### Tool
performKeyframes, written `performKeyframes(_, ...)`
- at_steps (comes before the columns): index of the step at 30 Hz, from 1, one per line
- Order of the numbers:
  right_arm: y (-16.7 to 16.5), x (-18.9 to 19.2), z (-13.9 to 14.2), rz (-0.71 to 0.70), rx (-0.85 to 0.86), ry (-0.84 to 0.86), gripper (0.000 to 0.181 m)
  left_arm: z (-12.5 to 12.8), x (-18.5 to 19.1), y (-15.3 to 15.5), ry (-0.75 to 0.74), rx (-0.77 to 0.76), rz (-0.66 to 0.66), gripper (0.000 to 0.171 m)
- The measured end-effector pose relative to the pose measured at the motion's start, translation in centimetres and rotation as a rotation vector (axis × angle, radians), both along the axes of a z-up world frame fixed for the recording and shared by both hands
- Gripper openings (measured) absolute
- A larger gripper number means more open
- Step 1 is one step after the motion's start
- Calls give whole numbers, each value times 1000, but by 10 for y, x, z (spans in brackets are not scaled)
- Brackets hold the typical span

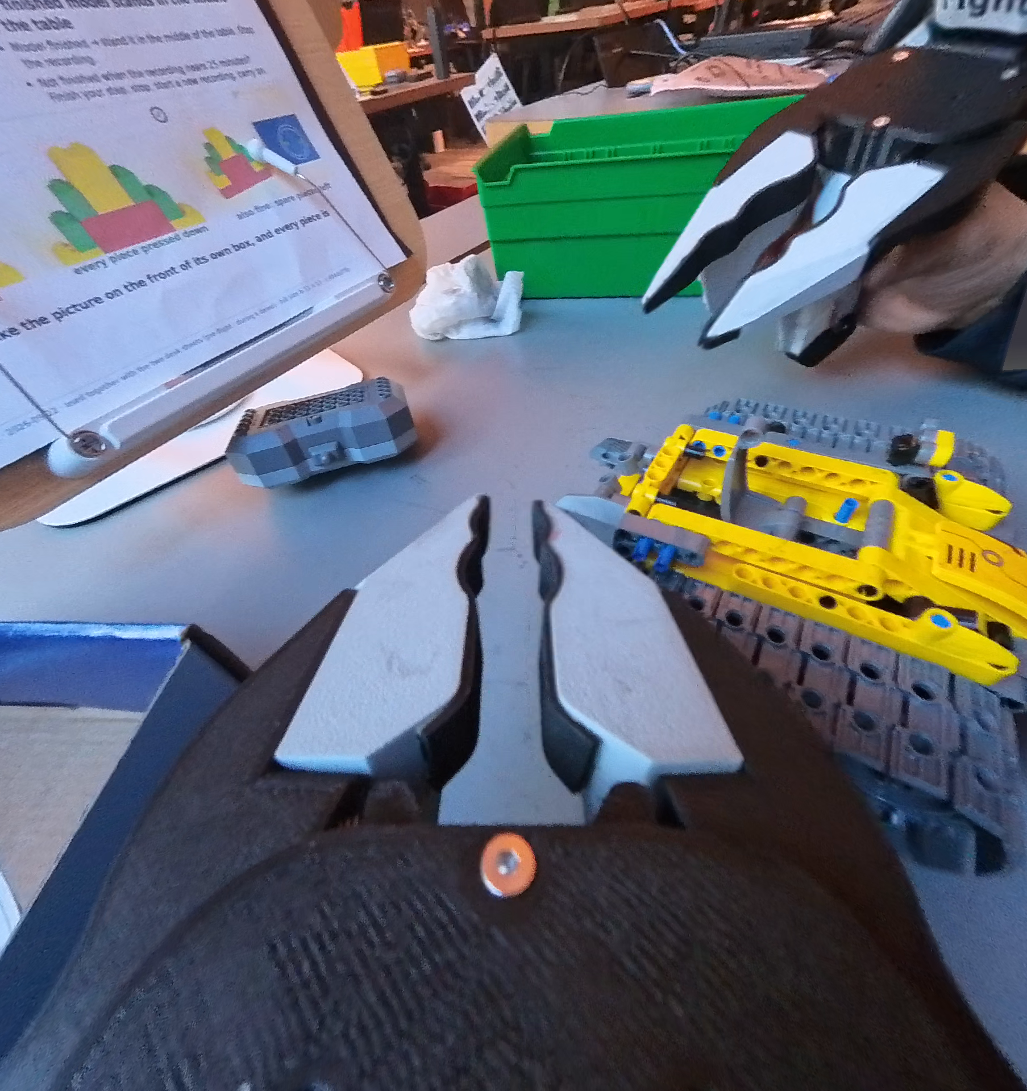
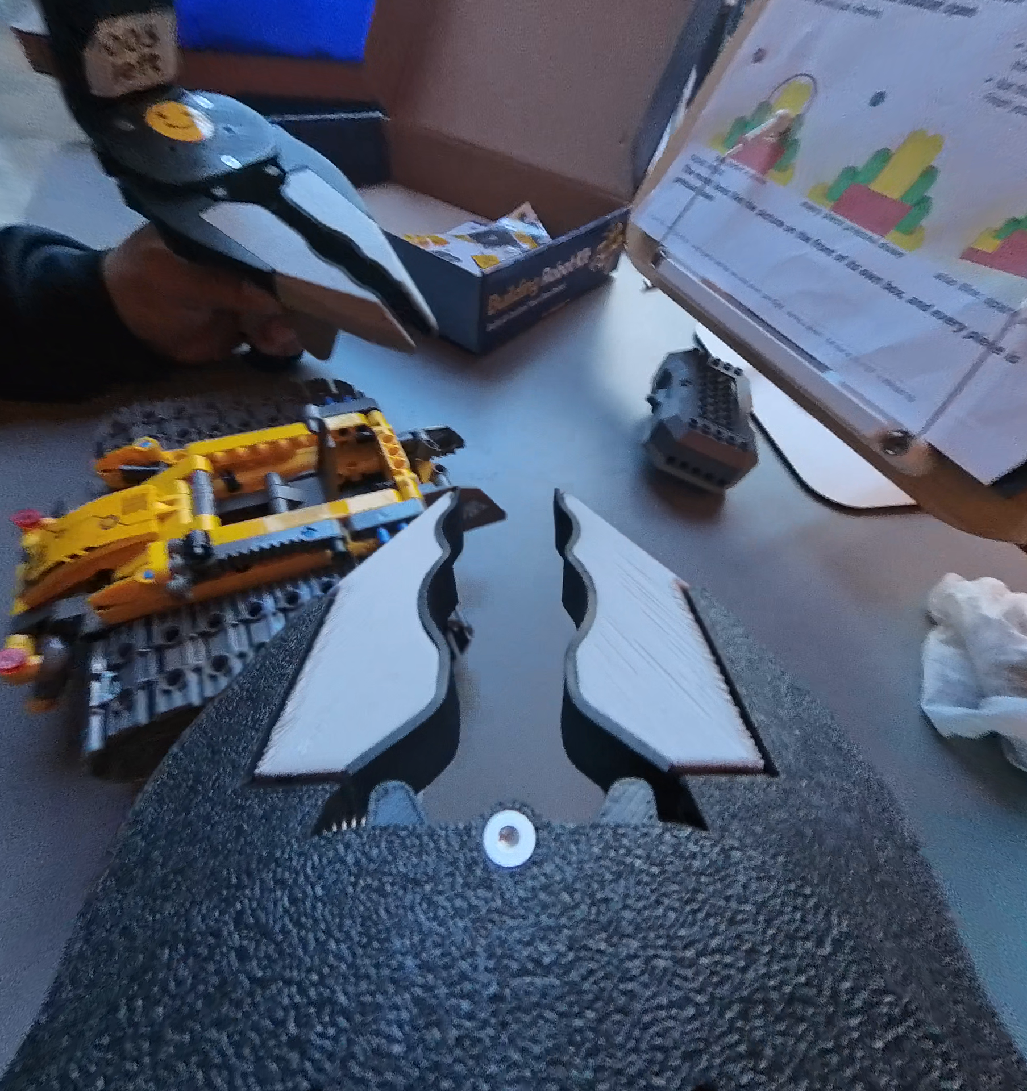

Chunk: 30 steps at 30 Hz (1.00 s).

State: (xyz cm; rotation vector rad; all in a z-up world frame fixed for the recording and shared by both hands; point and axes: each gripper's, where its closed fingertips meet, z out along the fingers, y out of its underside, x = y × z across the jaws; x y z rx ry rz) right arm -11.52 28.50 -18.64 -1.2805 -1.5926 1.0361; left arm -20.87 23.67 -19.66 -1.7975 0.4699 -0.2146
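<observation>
Left wrist view: left gripper (image 1: 511,508) hovers low over the grey table (image 1: 499,366), jaws a narrow gap apart, nothing between them. Just right of its tips lies the yellow and grey brick model (image 1: 824,531) on its side, dark tracks underneath, resting on the table. Ahead-left sits a small grey brick block (image 1: 322,437), next to the white base of a document stand (image 1: 162,195) holding a printed sheet with coloured brick pictures. Crumpled white tissue (image 1: 469,301) lies in front of a green bin (image 1: 605,201). The right gripper (image 1: 694,322) hangs in the air at upper right, held by a hand (image 1: 959,265), jaws slightly parted and empty. Blue-edged box corner at lower left. Right wrist view: right gripper (image 2: 505,502) jaws apart, empty, above bare table (image 2: 558,413). Brick model (image 2: 215,519) is left of its left finger, close to the tip, contact unclear. Left gripper (image 2: 422,336) comes in from upper left over the model's far end, jaws nearly together. Beyond it an open dark box (image 2: 534,283) with packets inside. Grey block (image 2: 700,425) ahead-right under the stand (image 2: 853,236); tissue (image 2: 995,667) at far right.
</observation>
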Motion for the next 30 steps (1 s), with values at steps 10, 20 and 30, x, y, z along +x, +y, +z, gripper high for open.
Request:
performKeyframes(10, -36, 15, 14, 212, -77, 16, 23, 0, 20, -7, -97, -52, -136, 30)
performKeyframes(20, -99, 39, -20, 508, 139, -152, 19, 23, 45, -26, -135, -49, -234, 34)
performKeyframes(30, -99, 36, -23, 484, 167, -141, 12, 10, 115, -47, -68, -285, -399, 49)
